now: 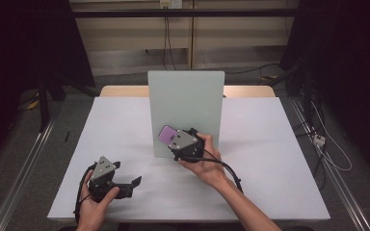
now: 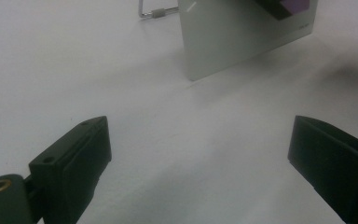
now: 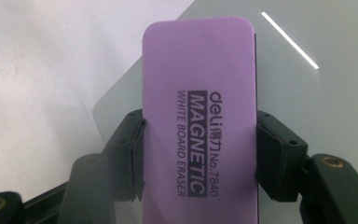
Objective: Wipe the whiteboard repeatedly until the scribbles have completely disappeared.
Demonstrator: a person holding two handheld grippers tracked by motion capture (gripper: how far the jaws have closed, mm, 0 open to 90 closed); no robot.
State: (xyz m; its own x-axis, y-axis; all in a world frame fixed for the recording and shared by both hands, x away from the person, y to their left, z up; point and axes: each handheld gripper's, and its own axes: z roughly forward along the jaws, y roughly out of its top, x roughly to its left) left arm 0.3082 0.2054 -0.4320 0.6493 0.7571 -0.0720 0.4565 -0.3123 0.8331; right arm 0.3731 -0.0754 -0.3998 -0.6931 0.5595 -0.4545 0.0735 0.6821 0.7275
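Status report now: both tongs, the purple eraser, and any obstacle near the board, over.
Right tongs shut on purple eraser, at the upright board. Left tongs open, empty, low over the white table. Nothing in the way.

purple whiteboard eraser (image 3: 198, 121) flat against upright whiteboard (image 1: 185, 103).

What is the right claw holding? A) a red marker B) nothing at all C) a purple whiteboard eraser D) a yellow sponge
C: in the right gripper view, the right claw is pinched on both sides of the purple whiteboard eraser, whose label reads "white board eraser", held up in front of the upright board.
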